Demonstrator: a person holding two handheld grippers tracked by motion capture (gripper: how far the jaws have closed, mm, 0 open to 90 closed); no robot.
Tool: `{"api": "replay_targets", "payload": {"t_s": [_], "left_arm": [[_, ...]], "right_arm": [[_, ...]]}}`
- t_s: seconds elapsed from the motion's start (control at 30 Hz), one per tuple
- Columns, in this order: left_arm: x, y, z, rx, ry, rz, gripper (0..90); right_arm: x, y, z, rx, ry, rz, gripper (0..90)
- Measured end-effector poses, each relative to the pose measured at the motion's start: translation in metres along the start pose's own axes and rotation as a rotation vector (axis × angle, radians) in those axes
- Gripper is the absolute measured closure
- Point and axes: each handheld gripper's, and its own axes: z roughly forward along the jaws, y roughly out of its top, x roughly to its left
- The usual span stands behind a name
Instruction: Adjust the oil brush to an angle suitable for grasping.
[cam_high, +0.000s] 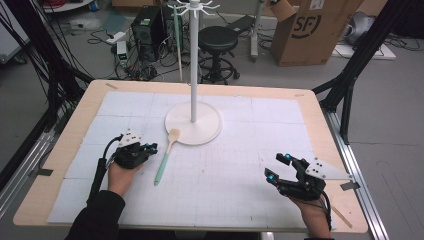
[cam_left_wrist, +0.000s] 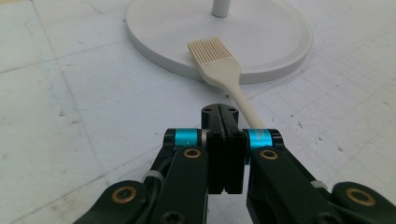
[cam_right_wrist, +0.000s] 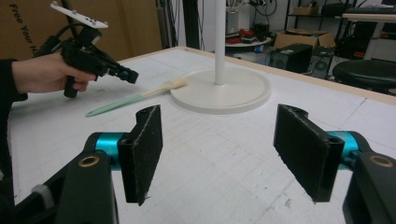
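Nearest, right gripper (cam_high: 278, 167) rests with jaws wide, empty. Left gripper (cam_high: 150, 148), jaws pressed together on nothing, hovers just left of the basting brush (cam_high: 165, 157).

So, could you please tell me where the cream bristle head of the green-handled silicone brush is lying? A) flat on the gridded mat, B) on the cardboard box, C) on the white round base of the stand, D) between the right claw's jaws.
C: the brush head overlaps the edge of the stand base, while its handle runs down onto the mat.

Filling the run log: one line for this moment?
left gripper: shut, empty, beside brush | right gripper: open, empty | brush head on stand base
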Motion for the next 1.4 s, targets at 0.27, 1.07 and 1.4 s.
{"api": "replay_targets", "payload": {"t_s": [0.27,1.07,1.4], "left_arm": [[-0.001,0.002,0.017,0.091,0.035,-0.03,89.4],[-0.048,0.012,0.039,0.157,-0.192,0.127,89.6],[-0.074,0.016,0.047,0.193,-0.308,0.211,89.6]], "right_arm": [[0.001,-0.001,0.0,0.003,0.004,0.002,32.2],[-0.002,-0.003,-0.007,0.003,-0.001,0.012,32.4],[-0.002,-0.004,-0.008,0.004,-0.002,0.02,32.4]]}}
